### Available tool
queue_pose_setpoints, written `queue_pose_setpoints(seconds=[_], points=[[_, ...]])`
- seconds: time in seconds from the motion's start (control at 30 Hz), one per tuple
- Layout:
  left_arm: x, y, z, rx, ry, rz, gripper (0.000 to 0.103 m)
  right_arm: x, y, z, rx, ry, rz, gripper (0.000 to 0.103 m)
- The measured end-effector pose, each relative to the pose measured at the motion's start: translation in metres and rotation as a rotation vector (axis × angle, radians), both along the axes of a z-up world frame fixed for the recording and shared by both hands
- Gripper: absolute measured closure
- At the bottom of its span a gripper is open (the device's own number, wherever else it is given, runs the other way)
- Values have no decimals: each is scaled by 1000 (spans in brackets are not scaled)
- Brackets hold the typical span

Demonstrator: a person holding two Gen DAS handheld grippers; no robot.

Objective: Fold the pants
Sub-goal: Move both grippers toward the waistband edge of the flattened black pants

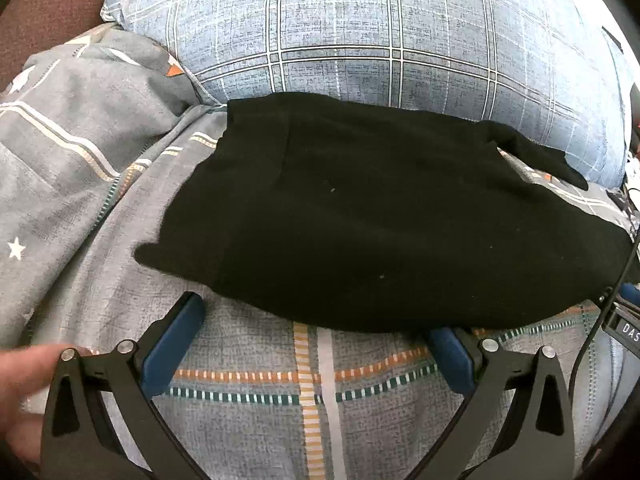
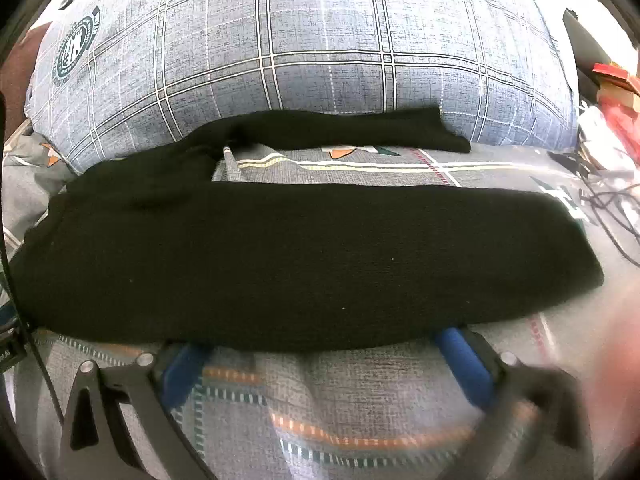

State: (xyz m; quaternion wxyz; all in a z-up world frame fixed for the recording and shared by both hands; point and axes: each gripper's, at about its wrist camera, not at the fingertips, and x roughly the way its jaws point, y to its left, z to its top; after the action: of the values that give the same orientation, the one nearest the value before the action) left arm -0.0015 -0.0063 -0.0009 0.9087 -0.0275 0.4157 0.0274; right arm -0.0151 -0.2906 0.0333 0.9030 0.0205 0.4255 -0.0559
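Two grippers are seen low over a grey patterned bedsheet (image 1: 256, 432), both facing the near edge of the black pants (image 1: 360, 220). The pants are laid flat across the sheet, with the waist end toward the left and the legs running right. In the right wrist view the far leg (image 2: 360, 130) is seen split away from the near leg (image 2: 360, 248), with a wedge of bare sheet between them; the far leg lies against the foot of a blue plaid pillow (image 2: 300, 48).

The left gripper (image 1: 316, 332) is held with fingers spread wide and nothing between them. Its left finger (image 1: 176, 344) stands on open sheet just short of the hem; its right fingertip is hidden under the pants' edge. The right gripper (image 2: 320, 350) is likewise spread wide and empty, both blue fingertips tucked at or under the near edge; this part is blurred.

Bare sheet is left free in front of the hem. A rumpled grey quilt (image 1: 72, 128) crowds the left side; loose cables (image 2: 608, 204) lie right of the leg ends.
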Motion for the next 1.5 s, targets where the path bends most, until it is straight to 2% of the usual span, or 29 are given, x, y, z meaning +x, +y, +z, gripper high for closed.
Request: queue_pose_setpoints(seconds=[0.1, 0.4, 0.57, 0.6, 0.67, 0.73, 0.87, 1.07, 1.27, 1.5], points=[[0, 2, 0, -28, 1, -2, 0, 0, 0, 0, 0, 0, 0, 0], [-1, 4, -1, -13, 3, -1, 0, 0, 3, -1, -15, 3, 1, 1], [-1, -1, 6, 6, 58, 5, 0, -1, 0, 5, -3, 31, 8, 0], [-5, -2, 10, 9, 42, 3, 0, -2, 1, 8, -12, 30, 12, 0], [-20, -5, 26, 21, -41, -13, 0, -10, 5, 16, -27, 27, 37, 0], [-28, -8, 39, 39, -70, -35, 0, -16, 9, 22, -26, 28, 62, 0], [-38, -6, 57, -22, -81, -59, 0, -29, 12, 41, -1, -14, 77, 0], [-39, 4, 66, -83, -82, -44, 0, -37, 14, 58, 51, -23, 84, 0], [-40, 20, 60, -86, -64, -11, 0, -40, 13, 62, 54, -40, 85, 0], [-40, 52, 45, -144, -23, 70, 0, -46, -2, 54, 102, -32, 56, 0]])
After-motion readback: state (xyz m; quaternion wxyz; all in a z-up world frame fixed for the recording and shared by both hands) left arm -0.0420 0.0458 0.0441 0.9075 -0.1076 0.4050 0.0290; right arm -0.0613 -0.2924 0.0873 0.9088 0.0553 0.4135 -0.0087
